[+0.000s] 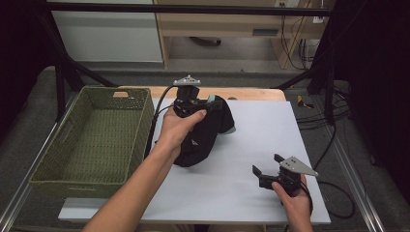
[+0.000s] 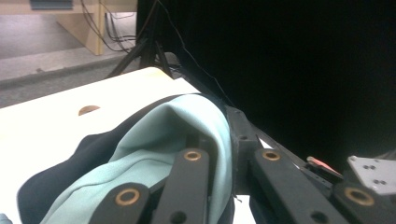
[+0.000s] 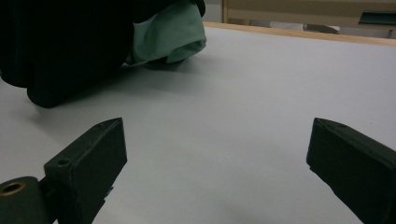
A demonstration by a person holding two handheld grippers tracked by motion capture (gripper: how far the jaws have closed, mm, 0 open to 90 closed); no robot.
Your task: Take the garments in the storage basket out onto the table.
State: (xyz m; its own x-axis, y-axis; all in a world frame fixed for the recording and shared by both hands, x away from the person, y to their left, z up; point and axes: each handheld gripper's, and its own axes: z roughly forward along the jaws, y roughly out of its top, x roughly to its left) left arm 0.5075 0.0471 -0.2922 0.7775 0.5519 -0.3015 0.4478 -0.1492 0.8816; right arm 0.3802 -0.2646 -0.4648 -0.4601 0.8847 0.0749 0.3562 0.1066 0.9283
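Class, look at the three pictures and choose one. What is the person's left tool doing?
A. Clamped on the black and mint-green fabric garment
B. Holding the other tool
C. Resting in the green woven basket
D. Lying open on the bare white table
A: the left tool has its jaws pinched shut on the black and mint-green fabric garment above the white table, as the left gripper view shows, beside the green woven basket.

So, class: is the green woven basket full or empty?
Empty. The high view shows the green woven basket with a bare floor; the black garment is outside it, on the table.
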